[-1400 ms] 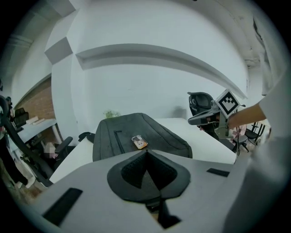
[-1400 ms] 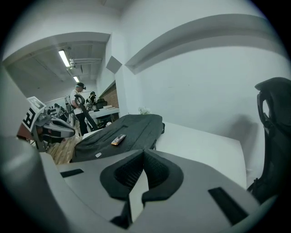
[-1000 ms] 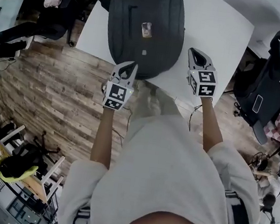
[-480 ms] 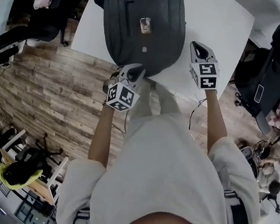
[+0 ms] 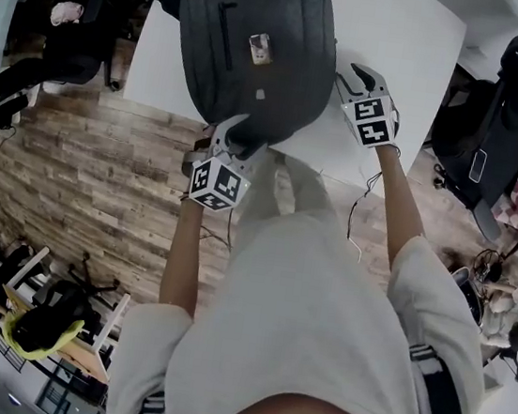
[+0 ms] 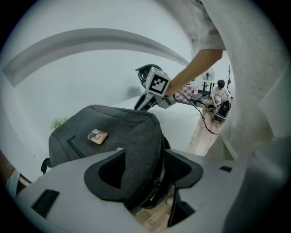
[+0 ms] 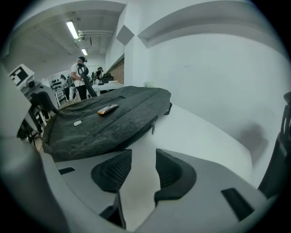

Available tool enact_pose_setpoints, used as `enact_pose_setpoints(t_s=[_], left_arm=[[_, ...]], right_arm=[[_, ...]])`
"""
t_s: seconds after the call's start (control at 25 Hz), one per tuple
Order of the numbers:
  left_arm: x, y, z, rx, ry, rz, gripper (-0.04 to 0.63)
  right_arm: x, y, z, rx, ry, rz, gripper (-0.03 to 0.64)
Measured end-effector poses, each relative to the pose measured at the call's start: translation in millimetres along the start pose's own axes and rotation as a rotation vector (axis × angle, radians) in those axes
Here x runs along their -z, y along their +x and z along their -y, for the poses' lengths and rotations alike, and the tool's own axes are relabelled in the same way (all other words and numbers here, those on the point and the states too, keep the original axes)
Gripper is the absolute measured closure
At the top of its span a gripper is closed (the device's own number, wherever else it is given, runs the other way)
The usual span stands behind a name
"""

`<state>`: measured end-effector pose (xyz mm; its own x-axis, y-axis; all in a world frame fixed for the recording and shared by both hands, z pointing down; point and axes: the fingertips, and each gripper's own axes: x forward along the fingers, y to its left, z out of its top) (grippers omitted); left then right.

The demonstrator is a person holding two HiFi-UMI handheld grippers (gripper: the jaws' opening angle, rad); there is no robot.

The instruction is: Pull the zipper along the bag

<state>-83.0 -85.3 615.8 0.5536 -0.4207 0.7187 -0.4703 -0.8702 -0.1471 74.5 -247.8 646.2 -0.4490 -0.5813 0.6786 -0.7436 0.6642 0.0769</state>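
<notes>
- The dark grey bag lies flat on the white table, with its near end just over the table's edge.
- The left gripper is at the bag's near end, and the right gripper is just beside the bag's right side.
- A zipper pull hangs on the bag's side seam, ahead of the right gripper and apart from it.
- We see a small orange tag on top of the bag; its inside does not show.
- The left gripper's jaws stand wide around the bag's near edge; we cannot tell if they press it.
- The right gripper's jaws are narrowly apart over bare table, holding nothing.
</notes>
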Motion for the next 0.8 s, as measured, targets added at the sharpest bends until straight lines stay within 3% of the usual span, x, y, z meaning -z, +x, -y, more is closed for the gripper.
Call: enact_pose_setpoints(t_s=[0.24, 0.68, 0.8], left_arm=[[13.3, 15.7, 6.7, 0.015, 0.055, -0.075, 0.325], [15.2, 24.4, 12.4, 0.099, 0.068, -0.074, 0.397], [15.9, 24.7, 13.0, 0.108, 0.062, -0.059, 0.399]], right_arm=[[-8.8, 30.0, 17.2, -0.015, -0.064, 0.029, 0.337], [-29.9, 68.4, 23.6, -0.125, -0.206, 0.000, 0.357], [-40.7, 71.7, 31.4, -0.112, -0.243, 0.006, 0.376]])
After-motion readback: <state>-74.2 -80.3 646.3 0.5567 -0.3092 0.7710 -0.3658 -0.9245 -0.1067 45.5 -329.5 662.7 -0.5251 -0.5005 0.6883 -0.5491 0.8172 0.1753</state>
